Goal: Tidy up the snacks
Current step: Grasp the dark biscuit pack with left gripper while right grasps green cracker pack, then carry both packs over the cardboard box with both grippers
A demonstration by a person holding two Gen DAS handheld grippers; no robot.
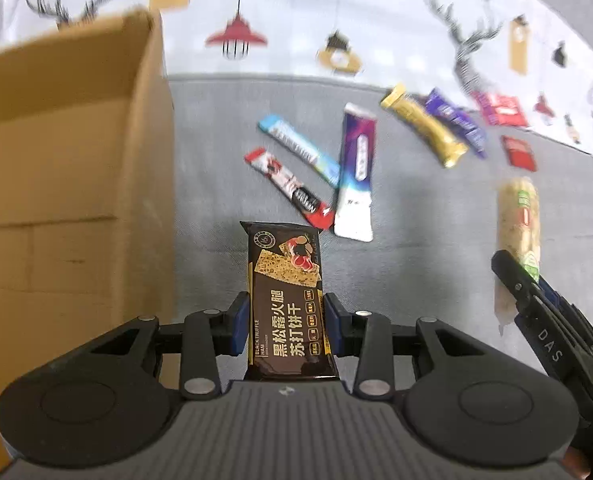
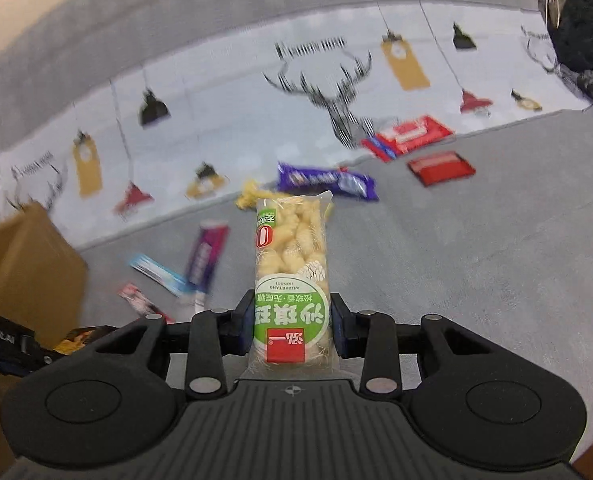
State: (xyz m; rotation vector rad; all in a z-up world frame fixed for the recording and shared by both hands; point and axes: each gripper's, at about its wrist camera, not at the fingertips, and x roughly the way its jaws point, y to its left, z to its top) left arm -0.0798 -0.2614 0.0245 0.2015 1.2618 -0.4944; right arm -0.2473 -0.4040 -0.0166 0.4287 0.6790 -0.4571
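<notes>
Now each gripper holds one snack: left gripper (image 1: 284,322) one cracker pack (image 1: 284,300), right gripper (image 2: 292,322) one pastry pack (image 2: 292,280).

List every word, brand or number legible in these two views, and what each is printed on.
"BLACK TRUFFLE HAM" and "黑松露火腿 苏打饼干": dark cracker pack in the left gripper.
"DAS": side of the right gripper.
"WUZHETANG", "沙琪玛", a red "0": clear snack pack in the right gripper, upside down.
Print on the loose snack bars: too blurred.

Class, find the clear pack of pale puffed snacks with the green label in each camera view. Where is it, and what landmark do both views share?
Left wrist: snack pack at right edge, in right claw.
Right wrist: centre, in the claw.
Shared landmark: cardboard box, left in both.
</notes>
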